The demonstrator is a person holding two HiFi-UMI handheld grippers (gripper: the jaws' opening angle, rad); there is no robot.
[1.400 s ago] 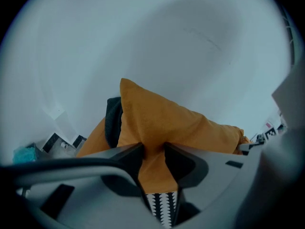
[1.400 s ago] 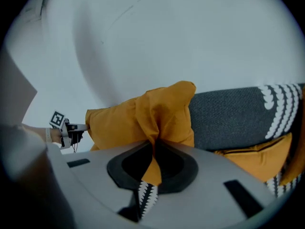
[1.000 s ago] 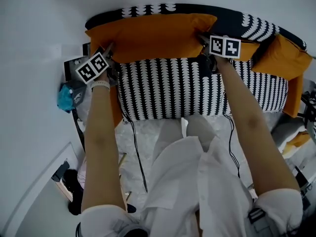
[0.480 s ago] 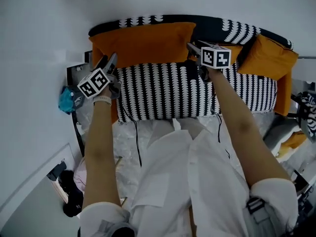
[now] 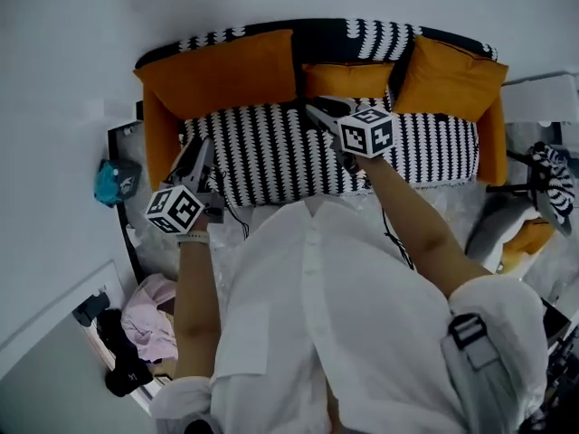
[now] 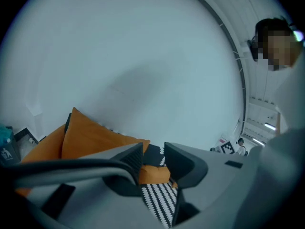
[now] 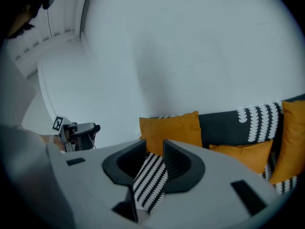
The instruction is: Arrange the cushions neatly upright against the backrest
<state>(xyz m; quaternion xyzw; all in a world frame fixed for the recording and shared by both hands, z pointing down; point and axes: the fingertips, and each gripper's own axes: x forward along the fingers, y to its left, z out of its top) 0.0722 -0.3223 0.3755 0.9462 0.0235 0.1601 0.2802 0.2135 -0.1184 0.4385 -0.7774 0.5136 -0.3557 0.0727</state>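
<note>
Your left tool [image 5: 198,148] hovered over the 9 o'clock edge of the striped sofa seat [image 5: 271,152], and your right tool [image 5: 315,110] over the seat's 12 o'clock edge. Both tools had just been closing, yet each was released, with a narrow gap and nothing between its jaws. Against the backrest [image 5: 344,34] stood the large cushion [image 5: 222,72] at 11 o'clock, the small cushion [image 5: 348,80] at 12 o'clock and the right cushion [image 5: 450,70] at 1 o'clock, all clear of both tools.
</note>
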